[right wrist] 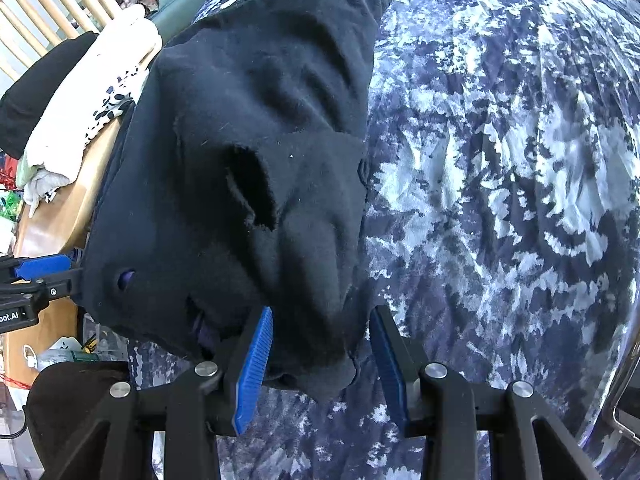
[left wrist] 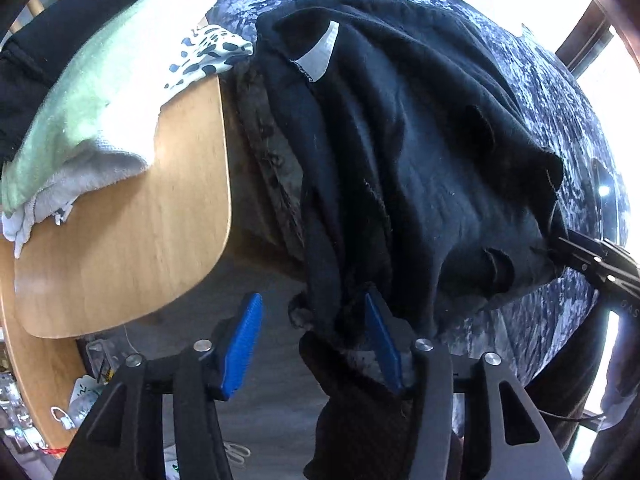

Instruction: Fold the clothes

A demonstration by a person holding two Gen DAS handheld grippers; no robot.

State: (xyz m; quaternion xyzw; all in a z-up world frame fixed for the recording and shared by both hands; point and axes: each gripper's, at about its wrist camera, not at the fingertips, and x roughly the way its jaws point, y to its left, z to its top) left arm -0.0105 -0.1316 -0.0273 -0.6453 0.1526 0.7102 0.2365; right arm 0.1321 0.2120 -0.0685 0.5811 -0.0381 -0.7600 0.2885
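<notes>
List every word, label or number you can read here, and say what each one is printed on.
"oot.AI": cut off by the frame edge, on the left gripper body, seen from the right wrist view.
"GAS": partial, on the right gripper arm.
White tag on the black garment: no readable text.

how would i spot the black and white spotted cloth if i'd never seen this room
Find the wooden chair seat beside the blue patterned bedspread. A small pile of clothes lies on it. The spotted cloth pokes out under the pale green towel, the only piece with black blotches on white.
</notes>
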